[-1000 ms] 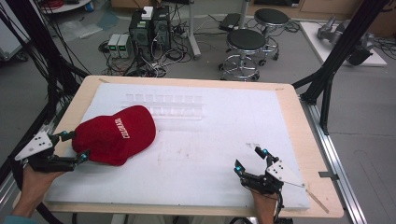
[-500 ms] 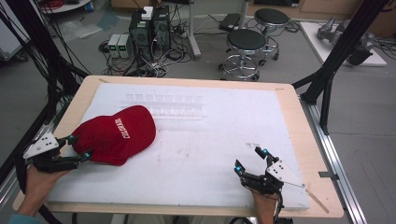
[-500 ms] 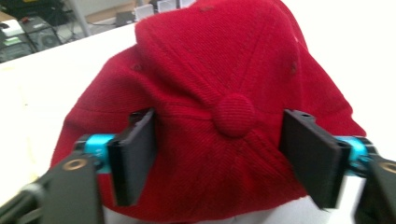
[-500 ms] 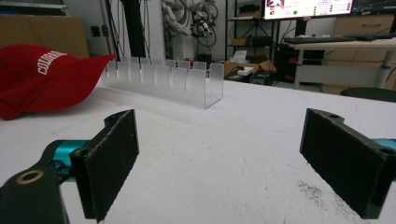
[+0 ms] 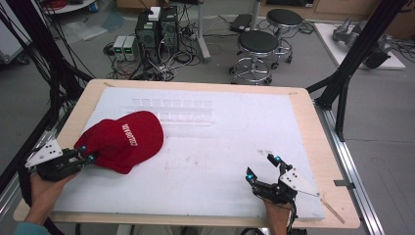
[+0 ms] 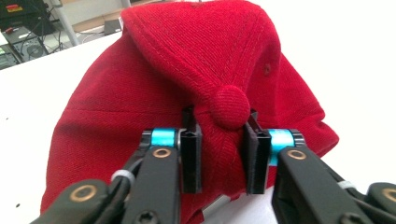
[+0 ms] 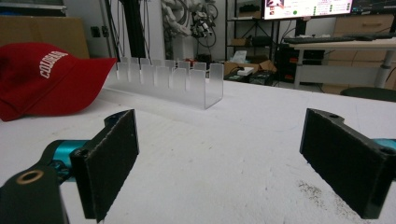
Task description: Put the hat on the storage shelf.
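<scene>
A red baseball cap (image 5: 122, 139) with white lettering lies on the left part of the white foam board (image 5: 235, 132). My left gripper (image 5: 85, 154) is at the cap's near-left side. In the left gripper view the two jaws are pinched on a fold of the cap (image 6: 187, 70) just beside its top button (image 6: 229, 106), so the left gripper (image 6: 220, 140) is shut on the cap. My right gripper (image 5: 262, 167) rests low over the board's front right with its jaws wide apart and nothing between them (image 7: 219, 158). From there the cap (image 7: 42, 79) lies far to the left.
A clear acrylic slotted rack (image 5: 171, 110) stands on the board behind the cap, also seen as the rack (image 7: 168, 77) ahead of the right gripper. The wooden table edge (image 5: 323, 147) frames the board. Stools (image 5: 259, 44) and computer boxes stand on the floor beyond.
My left gripper has edged a little toward the cap and rolled slightly in the hand. The cap and the right gripper have barely moved.
</scene>
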Available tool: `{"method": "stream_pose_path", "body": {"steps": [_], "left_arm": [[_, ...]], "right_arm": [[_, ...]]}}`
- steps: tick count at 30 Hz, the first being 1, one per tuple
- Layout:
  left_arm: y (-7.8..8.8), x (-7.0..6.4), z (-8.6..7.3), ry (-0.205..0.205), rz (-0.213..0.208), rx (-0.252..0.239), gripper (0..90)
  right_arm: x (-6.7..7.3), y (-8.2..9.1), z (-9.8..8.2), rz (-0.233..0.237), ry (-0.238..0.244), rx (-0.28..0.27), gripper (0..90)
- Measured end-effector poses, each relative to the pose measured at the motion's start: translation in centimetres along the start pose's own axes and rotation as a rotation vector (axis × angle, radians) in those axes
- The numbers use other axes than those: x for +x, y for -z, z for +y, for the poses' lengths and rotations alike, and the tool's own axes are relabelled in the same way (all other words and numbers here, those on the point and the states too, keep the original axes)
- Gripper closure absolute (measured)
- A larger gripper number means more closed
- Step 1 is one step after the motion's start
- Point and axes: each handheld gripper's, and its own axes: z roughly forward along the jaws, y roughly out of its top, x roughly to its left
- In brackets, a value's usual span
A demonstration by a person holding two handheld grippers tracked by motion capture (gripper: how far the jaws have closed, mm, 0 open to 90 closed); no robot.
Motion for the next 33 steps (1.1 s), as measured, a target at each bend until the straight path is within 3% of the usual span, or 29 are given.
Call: {"method": "stream_pose_path", "body": {"steps": [7,12,23,30,33], "left_arm": [[0.1,0.0,0.2,0.02,0.004,-0.016,81.2],[0.2,-0.1,0.9,0.013,-0.003,-0.039,82.0],[0.6,-0.4,4.0,-0.021,-0.022,-0.096,82.4],[1.2,-0.4,6.5,-0.035,-0.03,-0.135,82.4],[1.4,-0.7,8.0,-0.062,-0.042,-0.141,82.4]], "right_arm": [[0.0,0.0,0.0,0.0,0.001,0.001,10.6],[0.0,0.0,0.0,0.003,-0.002,0.0,10.6],[-0.1,0.0,0.0,0.007,-0.016,0.003,10.6],[-0.2,-0.1,0.1,0.011,-0.014,0.008,10.6],[-0.2,-0.1,0.1,0.015,-0.012,0.009,10.6]]}}
